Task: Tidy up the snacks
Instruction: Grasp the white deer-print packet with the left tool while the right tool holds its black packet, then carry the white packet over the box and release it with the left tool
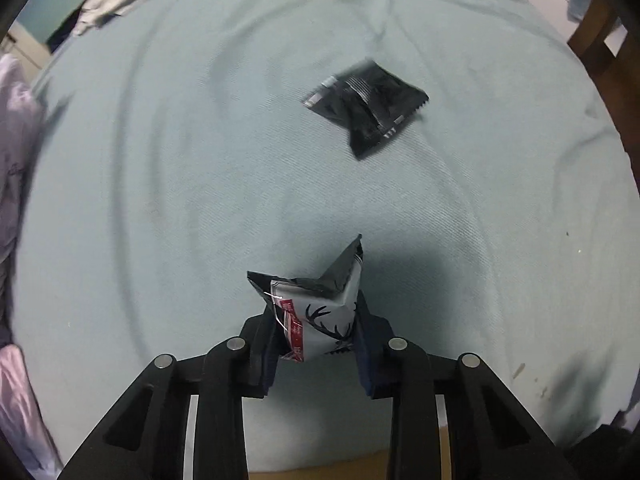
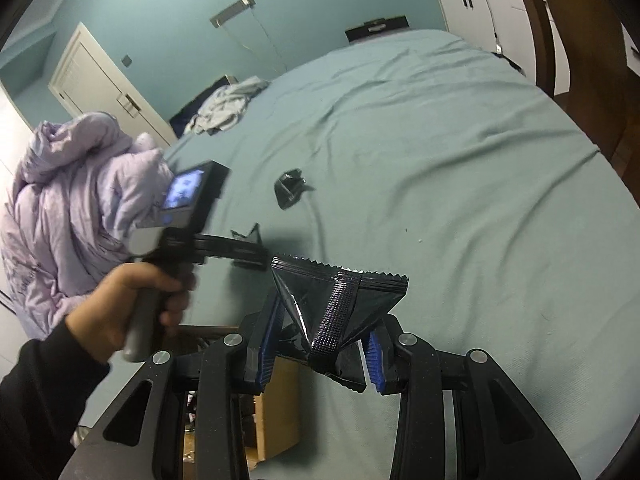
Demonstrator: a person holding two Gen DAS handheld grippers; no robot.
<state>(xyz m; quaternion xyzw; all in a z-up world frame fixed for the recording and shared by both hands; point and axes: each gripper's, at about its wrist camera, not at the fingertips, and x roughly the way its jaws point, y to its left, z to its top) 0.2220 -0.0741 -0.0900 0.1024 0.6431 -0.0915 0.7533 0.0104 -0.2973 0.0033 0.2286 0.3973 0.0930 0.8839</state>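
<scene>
Left gripper (image 1: 316, 344): fingers clenched on a grey deer-print snack packet (image 1: 320, 320), held above the bed (image 1: 160, 200). Right gripper (image 2: 320, 348): fingers clenched on a black snack packet (image 2: 336, 312). A third black packet (image 1: 364, 108) lies on the blue-green sheet, apart from both.

Crumpled white-and-red deer-print snack packet (image 1: 320, 320) pinched upright above the sheet, plain black packet (image 1: 366, 108) lying flat farther off, glossy black packet with serrated top edge (image 2: 340, 308) squeezed and creased.
</scene>
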